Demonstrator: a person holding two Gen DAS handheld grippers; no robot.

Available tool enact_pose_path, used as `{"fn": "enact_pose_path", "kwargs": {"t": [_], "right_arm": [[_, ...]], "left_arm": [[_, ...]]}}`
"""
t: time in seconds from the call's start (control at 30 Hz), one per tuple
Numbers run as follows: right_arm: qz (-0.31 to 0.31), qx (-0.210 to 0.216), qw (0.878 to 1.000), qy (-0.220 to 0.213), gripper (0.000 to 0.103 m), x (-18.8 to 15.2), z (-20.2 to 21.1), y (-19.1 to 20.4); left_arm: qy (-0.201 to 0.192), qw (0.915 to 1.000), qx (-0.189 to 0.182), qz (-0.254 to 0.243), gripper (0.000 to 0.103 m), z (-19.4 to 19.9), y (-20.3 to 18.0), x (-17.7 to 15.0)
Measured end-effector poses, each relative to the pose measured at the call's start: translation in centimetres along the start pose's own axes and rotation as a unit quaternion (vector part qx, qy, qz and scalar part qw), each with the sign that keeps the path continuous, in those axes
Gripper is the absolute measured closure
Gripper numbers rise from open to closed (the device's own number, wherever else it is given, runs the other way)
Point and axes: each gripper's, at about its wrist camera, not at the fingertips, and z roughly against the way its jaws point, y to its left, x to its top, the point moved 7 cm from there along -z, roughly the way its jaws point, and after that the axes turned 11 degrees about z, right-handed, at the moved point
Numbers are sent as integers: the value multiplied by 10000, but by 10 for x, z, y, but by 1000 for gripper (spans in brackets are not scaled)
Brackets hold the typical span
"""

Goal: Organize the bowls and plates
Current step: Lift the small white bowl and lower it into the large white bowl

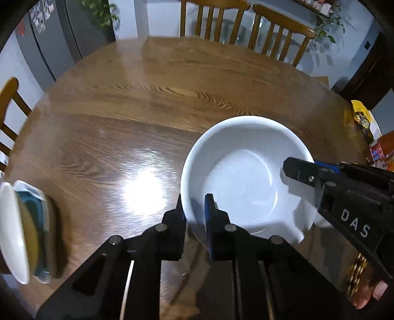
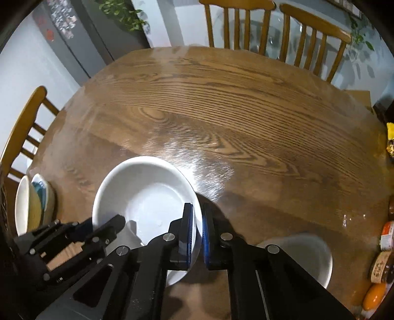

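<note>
A large white bowl [image 1: 243,177] is held over the brown wooden table [image 1: 147,103]. My left gripper [image 1: 194,216] is shut on its left rim, one finger outside and one inside. My right gripper [image 2: 197,233] is shut on its right rim [image 2: 197,209]; it shows in the left wrist view [image 1: 303,172] at the right. The bowl also shows in the right wrist view [image 2: 145,197]. A second white bowl [image 2: 303,256] sits on the table at the lower right. A stack of plates and bowls [image 1: 22,229], white, yellow and teal, stands at the table's left edge.
Wooden chairs [image 1: 214,19] stand at the far side and one [image 2: 22,137] at the left. Jars and packets [image 2: 384,248] crowd the table's right edge, with a yellow packet [image 1: 362,118] there. A grey fridge [image 1: 56,37] stands at the back left.
</note>
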Motion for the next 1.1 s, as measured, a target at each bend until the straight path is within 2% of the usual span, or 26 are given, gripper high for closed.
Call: {"fn": "enact_pose_path", "kwargs": {"t": [0.17, 0.27, 0.5, 0.6, 0.77, 1.1], "right_arm": [[223, 180, 9991, -305, 95, 0, 32, 49], [529, 349, 9969, -471, 95, 7, 48, 95], [1150, 696, 9891, -592, 95, 28, 52, 191], [1323, 844, 9858, -605, 95, 35, 49, 226], [1482, 1006, 9826, -493, 95, 39, 35, 264], [1331, 1154, 9844, 5, 95, 32, -7, 288]], "left_arm": [[-399, 9991, 65, -126, 91, 47, 41, -4], [-557, 9983, 181, 67, 90, 69, 78, -7], [-697, 9950, 461, 547, 89, 106, 168, -14], [-729, 9936, 585, 637, 89, 117, 192, -13], [-551, 9929, 717, 775, 89, 119, 230, -18], [-3, 9942, 837, 675, 88, 86, 261, -27]]}}
